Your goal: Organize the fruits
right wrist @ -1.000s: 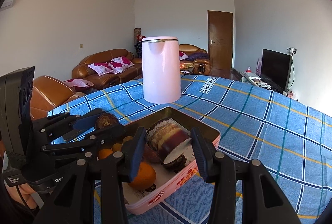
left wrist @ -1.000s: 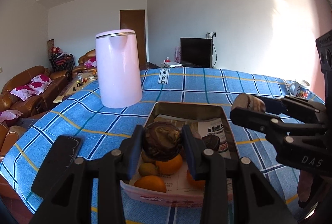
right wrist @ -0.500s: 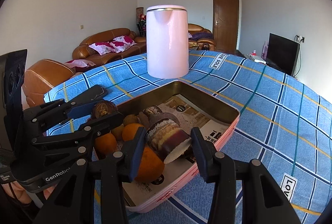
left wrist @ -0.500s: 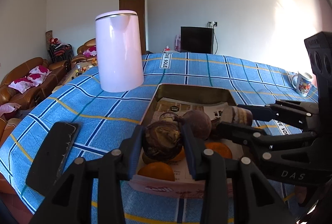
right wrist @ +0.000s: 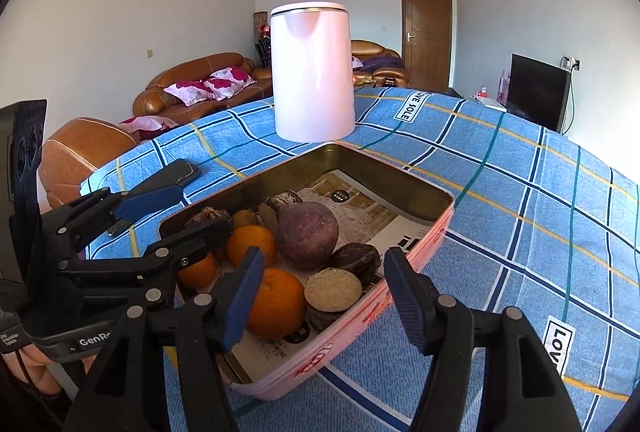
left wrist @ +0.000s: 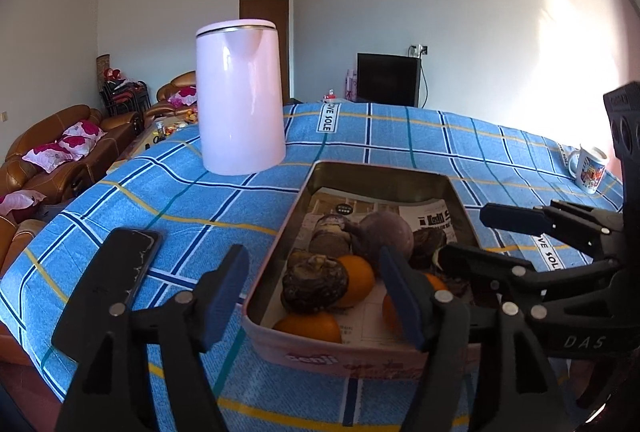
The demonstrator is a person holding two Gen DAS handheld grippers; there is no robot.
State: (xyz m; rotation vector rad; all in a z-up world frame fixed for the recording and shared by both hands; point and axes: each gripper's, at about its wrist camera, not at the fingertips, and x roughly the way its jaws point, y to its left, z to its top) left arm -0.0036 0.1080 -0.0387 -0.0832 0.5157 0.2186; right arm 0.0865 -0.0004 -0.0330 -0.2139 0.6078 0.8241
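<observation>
Opening both jaws, I have nothing between the pads of the left gripper [left wrist: 316, 296] or right gripper [right wrist: 324, 292], and the fruits [right wrist: 306, 234] lie piled in the tin [left wrist: 384, 172]. They look light, round and soft-skinned, so I'd pinch each gently across its widest middle.

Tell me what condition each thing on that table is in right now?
Left hand-held gripper: jaws opening, nothing held.
Right hand-held gripper: jaws opening, nothing held.
Pink tin: lidless, paper-lined, holding fruit.
Wrinkled dark fruit: lying loose on the oranges.
Kettle: upright, lid shut.
Phone: flat, screen dark.
Mug: upright.
</observation>
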